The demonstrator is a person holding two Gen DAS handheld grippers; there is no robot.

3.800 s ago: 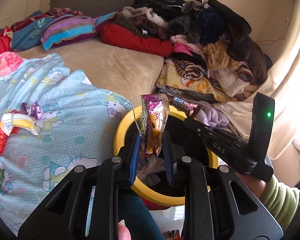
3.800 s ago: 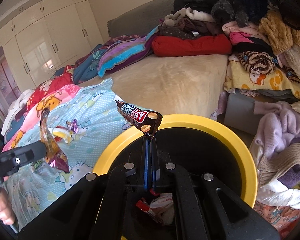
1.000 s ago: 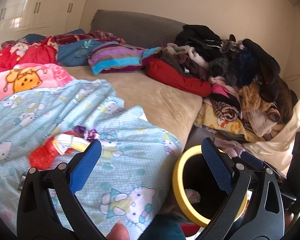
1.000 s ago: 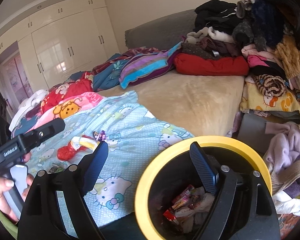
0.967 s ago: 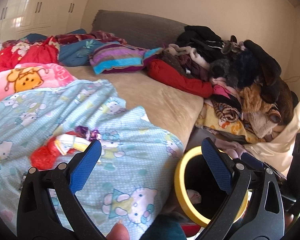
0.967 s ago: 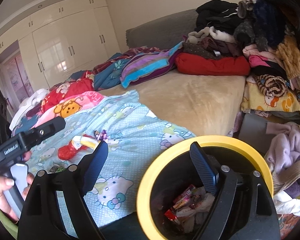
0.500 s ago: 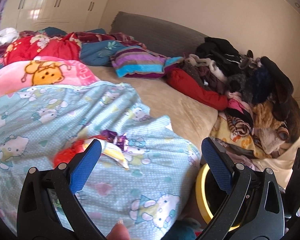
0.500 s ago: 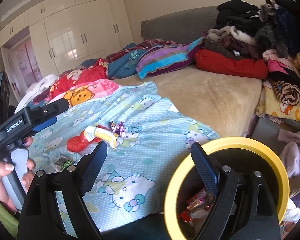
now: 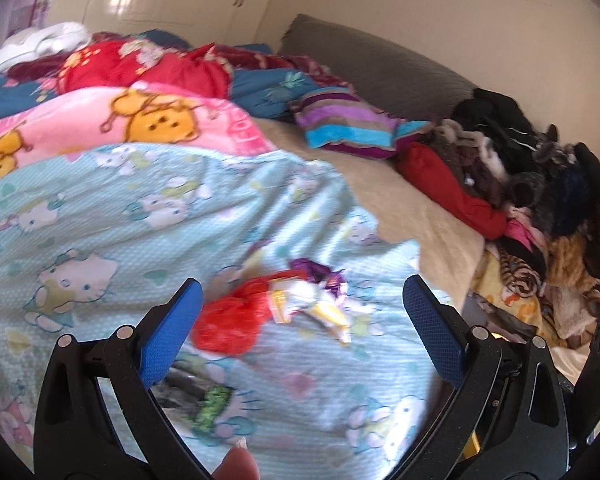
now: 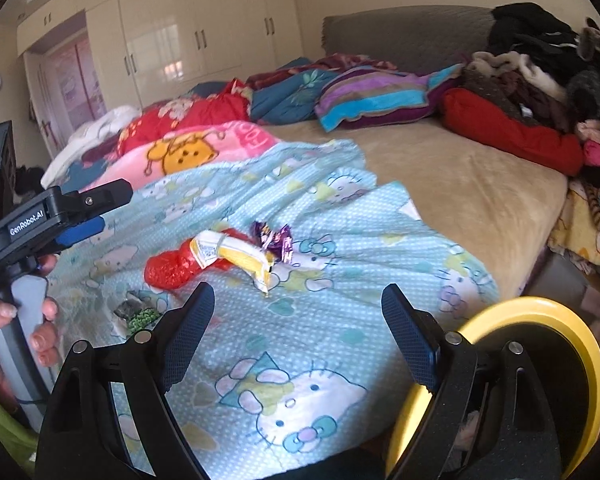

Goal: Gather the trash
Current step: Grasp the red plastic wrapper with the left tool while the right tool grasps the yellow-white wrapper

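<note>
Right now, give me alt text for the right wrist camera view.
An open right gripper points at wrappers on a blue cartoon blanket: a red wrapper, a yellow wrapper and a purple wrapper. A yellow-rimmed bin sits lower right; the left gripper enters from the left.

Four pieces of trash lie on the blue kitty blanket (image 10: 300, 344): one red wrapper (image 10: 172, 268), one white and yellow wrapper (image 10: 236, 256), one shiny purple wrapper (image 10: 274, 238) and one small green and black packet (image 10: 138, 314). There is one yellow-rimmed bin (image 10: 540, 312). There are two grippers, the left gripper (image 9: 300, 320) and the right gripper (image 10: 298, 320), each with two blue pads. One striped pillow (image 10: 376, 98) and one red bundle (image 10: 508, 130) sit further back.
</note>
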